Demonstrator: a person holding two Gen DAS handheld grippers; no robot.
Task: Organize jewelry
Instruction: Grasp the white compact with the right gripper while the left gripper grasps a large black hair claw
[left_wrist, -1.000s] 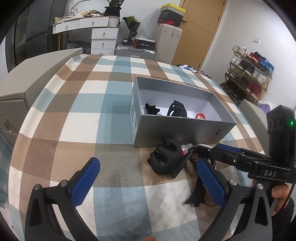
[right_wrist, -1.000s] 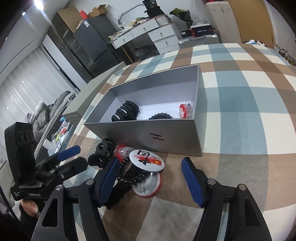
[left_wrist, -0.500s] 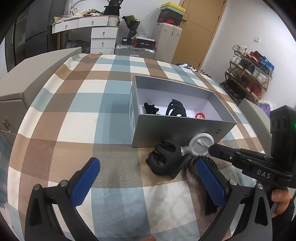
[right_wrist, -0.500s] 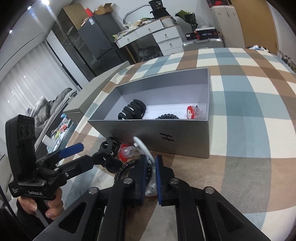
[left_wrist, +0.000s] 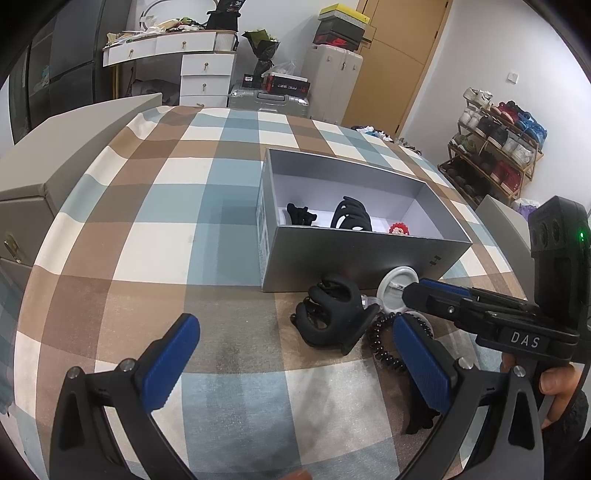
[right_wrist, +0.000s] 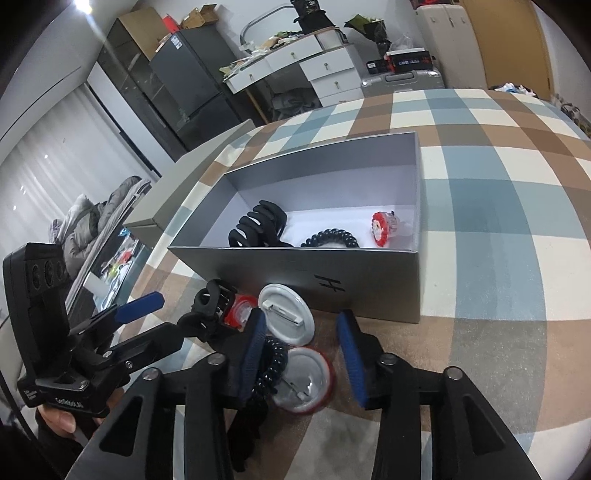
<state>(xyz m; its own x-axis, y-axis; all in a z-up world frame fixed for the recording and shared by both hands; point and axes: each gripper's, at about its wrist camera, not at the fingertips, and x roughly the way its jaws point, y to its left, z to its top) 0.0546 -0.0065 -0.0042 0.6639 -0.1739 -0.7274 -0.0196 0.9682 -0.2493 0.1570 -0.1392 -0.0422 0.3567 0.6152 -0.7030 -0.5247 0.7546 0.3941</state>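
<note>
An open grey box (right_wrist: 295, 266) holds a black claw clip (right_wrist: 258, 225), a black spiral hair tie (right_wrist: 330, 238) and a red Santa clip (right_wrist: 382, 227). In front of the box lie another black claw clip (left_wrist: 332, 314), a spiral hair tie (right_wrist: 273, 362), a small red piece (right_wrist: 240, 312) and two round badges. One badge (right_wrist: 286, 314) shows its white back; the other, red-rimmed badge (right_wrist: 304, 384) is back up too. My right gripper (right_wrist: 301, 332) hovers over the badges, jaws opening, pads pressing on nothing. My left gripper (left_wrist: 295, 362) is open and empty near the claw clip.
A checked cloth (left_wrist: 166, 240) covers the table. The box's grey lid (left_wrist: 74, 147) rests at the table's far left edge. A hand (left_wrist: 557, 384) holds the right gripper's handle. A shoe rack (left_wrist: 495, 147) and a drawer unit (left_wrist: 207, 70) stand beyond.
The right gripper shut on the printed badge, tipped it up on edge, then opened. That badge now lies back up by the box wall. The left gripper stayed still.
</note>
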